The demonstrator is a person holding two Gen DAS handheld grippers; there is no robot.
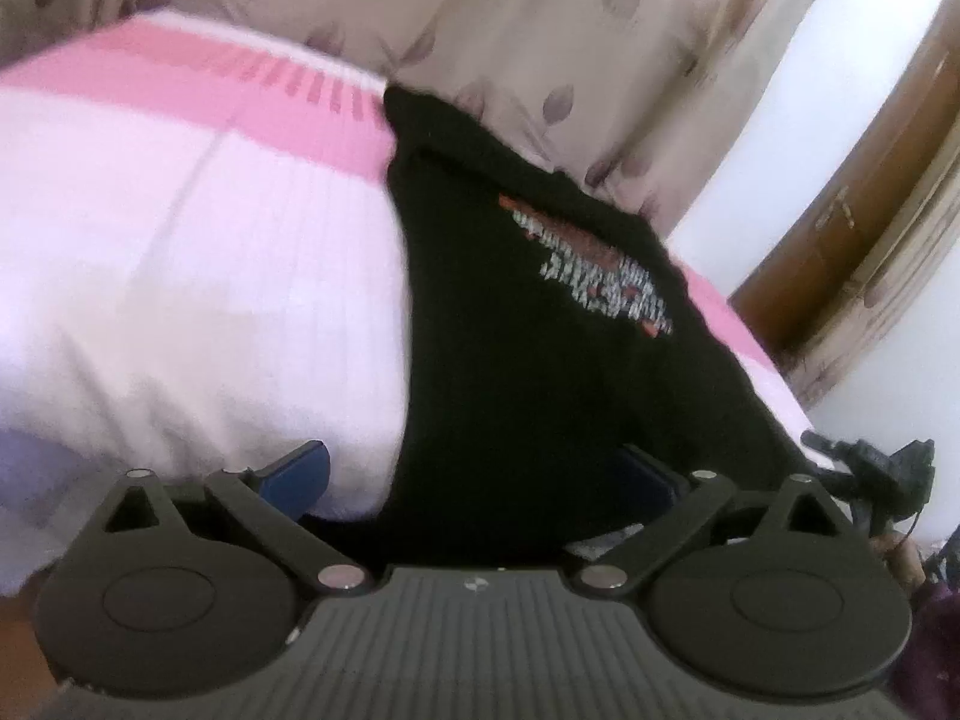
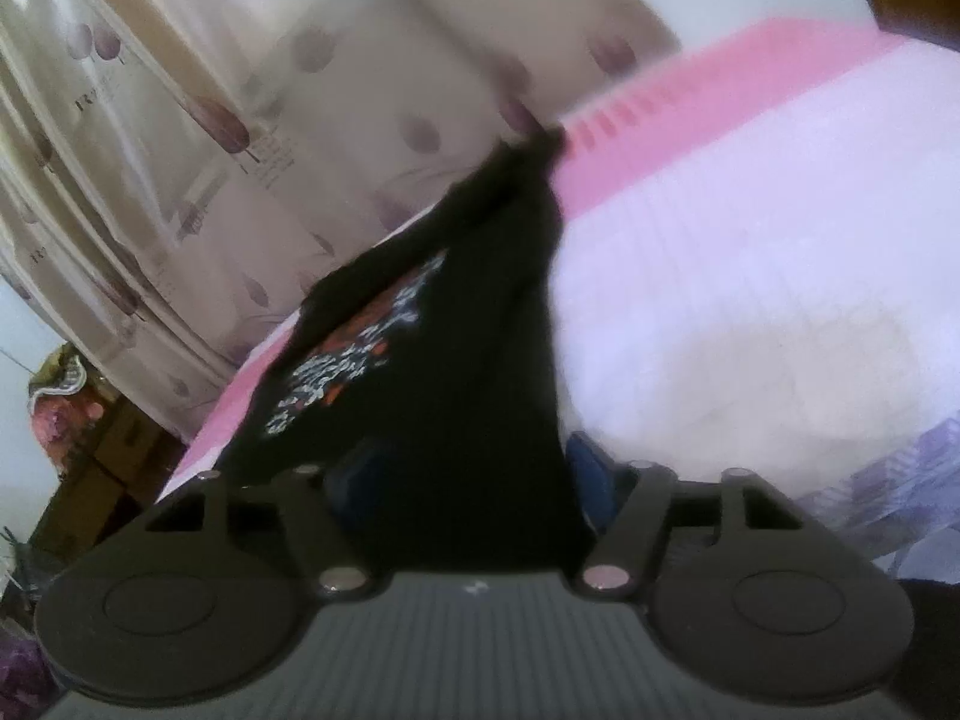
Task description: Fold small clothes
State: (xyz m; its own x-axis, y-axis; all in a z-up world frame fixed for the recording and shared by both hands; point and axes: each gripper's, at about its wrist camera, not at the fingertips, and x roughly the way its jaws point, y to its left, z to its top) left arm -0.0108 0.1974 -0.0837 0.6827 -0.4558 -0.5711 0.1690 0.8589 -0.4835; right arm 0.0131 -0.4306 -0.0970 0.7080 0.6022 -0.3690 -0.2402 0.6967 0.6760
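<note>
A black shirt (image 1: pixel 510 312) with a printed front lies on the bed (image 1: pixel 180 252), running from the lower centre of each frame toward the upper middle, where its far end nears the pink band of the bedcover. A curtain (image 1: pixel 480 18) hangs behind.

In the left wrist view the left gripper (image 1: pixel 474 474) stands wide, its blue fingers (image 1: pixel 300 471) set well apart. The near hem of the shirt falls between them, but the left pad sits over bare bedcover, so nothing looks pinched. In the right wrist view the right gripper (image 2: pixel 474 480) is narrower, with the dark cloth filling the gap between its fingers (image 2: pixel 591 480); blur hides whether the pads truly press the fabric.

The risk is judged to be an uneven pickup. If the right side bites and the left closes on air or only an edge, the hem would rise skewed and the fold would come out crooked. Closing too deep could also catch the bedcover with the shirt. A thin pinch may slip mid-fold.
</note>
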